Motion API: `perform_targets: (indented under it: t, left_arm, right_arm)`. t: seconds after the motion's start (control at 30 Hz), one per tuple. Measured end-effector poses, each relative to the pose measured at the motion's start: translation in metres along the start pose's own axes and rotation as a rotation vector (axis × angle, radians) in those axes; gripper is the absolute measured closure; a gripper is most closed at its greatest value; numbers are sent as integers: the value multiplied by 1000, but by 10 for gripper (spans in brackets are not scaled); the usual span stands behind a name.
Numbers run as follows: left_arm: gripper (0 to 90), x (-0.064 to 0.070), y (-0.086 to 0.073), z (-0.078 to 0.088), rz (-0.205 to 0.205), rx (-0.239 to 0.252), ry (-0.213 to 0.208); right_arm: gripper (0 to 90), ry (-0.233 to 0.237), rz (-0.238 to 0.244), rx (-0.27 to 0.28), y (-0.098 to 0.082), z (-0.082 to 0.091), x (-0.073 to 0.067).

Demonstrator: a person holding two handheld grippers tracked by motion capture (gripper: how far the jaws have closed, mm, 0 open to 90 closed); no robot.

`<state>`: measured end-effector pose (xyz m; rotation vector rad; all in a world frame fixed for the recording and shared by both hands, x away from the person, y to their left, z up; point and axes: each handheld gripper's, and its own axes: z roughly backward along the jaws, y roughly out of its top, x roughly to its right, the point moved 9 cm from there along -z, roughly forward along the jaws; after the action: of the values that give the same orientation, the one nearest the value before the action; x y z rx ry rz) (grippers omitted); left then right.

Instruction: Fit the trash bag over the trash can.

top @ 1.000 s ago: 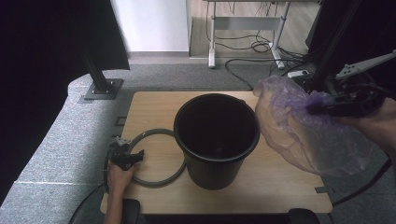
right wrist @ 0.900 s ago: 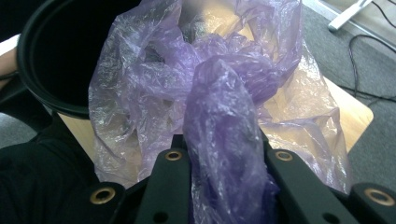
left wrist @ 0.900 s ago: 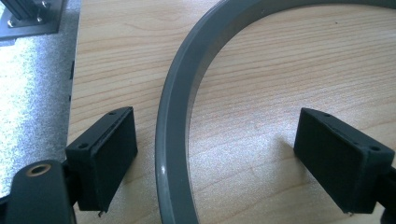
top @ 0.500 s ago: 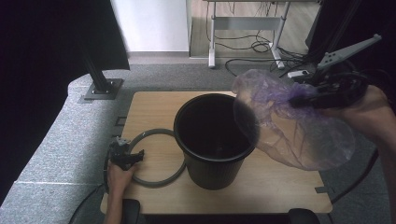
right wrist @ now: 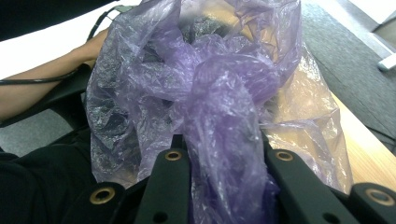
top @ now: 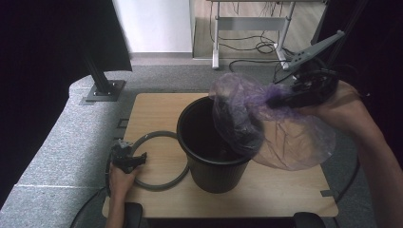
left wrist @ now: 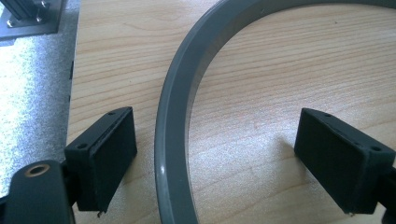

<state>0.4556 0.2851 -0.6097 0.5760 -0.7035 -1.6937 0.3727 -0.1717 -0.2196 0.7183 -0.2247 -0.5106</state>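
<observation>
A black bin (top: 214,156) stands upright on the wooden table (top: 157,109). My right gripper (top: 280,100) is shut on a bunched fold of a thin purple plastic bag (top: 266,128), which billows over the bin's right rim. In the right gripper view the bag (right wrist: 210,93) spills out from between the closed jaws. A grey ring (top: 159,183) lies flat on the table left of the bin. My left gripper (top: 135,159) rests on the table with its jaws open astride the ring (left wrist: 173,116), the pads (left wrist: 109,149) apart from it.
The table sits on a grey padded surface (top: 62,156). Behind it are a black stand base (top: 102,90), a desk frame and cables on the floor (top: 256,47). A person's forearm (right wrist: 42,93) lies beyond the bag in the right gripper view.
My right gripper has carried the purple bag leftward and a little upward, from beside the bin to over its rim. The left gripper and the ring have stayed put.
</observation>
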Motion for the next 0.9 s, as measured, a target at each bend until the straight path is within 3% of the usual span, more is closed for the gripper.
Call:
perform_targets:
  t: [0.9]
  left_arm:
    - [116,0,0,-1,-2,-2,-2]
  right_arm:
    - [768,147,102,-59,48,-98,-40]
